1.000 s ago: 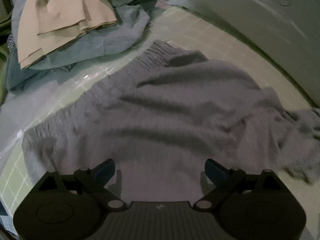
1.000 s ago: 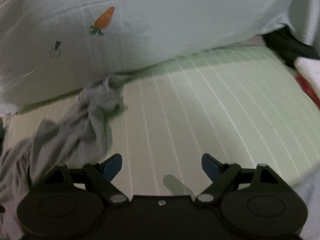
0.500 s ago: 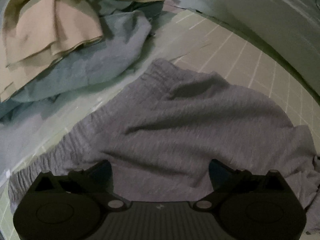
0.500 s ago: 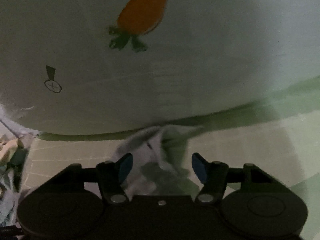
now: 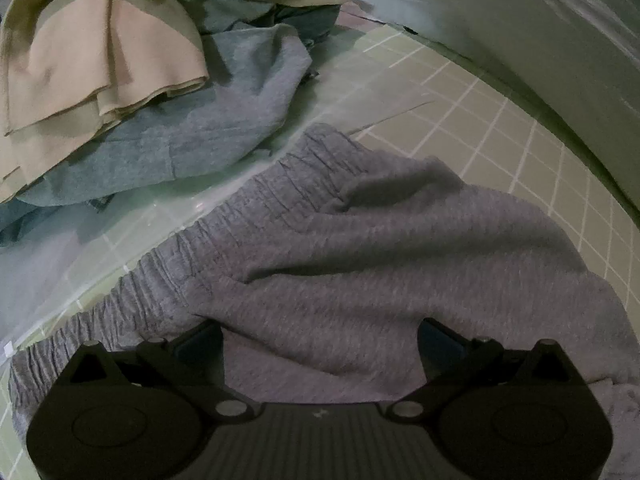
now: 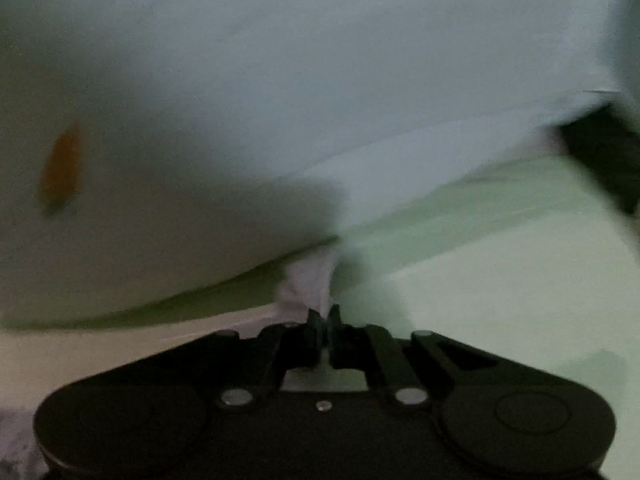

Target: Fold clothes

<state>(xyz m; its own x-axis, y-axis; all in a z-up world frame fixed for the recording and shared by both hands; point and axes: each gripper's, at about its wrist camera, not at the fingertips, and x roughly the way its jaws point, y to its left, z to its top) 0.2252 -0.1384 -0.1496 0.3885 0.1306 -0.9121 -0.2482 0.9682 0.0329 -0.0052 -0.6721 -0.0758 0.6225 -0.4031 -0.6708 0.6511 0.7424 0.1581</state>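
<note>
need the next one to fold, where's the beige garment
In the left wrist view, the beige garment lies top left, atop the blue-grey garment.

a bed [image 5: 516,128] covered in a pale green sheet with a white grid pattern carries everything. a grey garment [image 5: 380,256] with a gathered elastic waistband lies spread and rumpled directly on it. beyond the waistband sits a heap of clothes [image 5: 168,120]: a blue-grey piece on the sheet with beige cloth on top. a big pale pillow [image 6: 280,100] printed with an orange carrot rests on the bed along its far side
</note>
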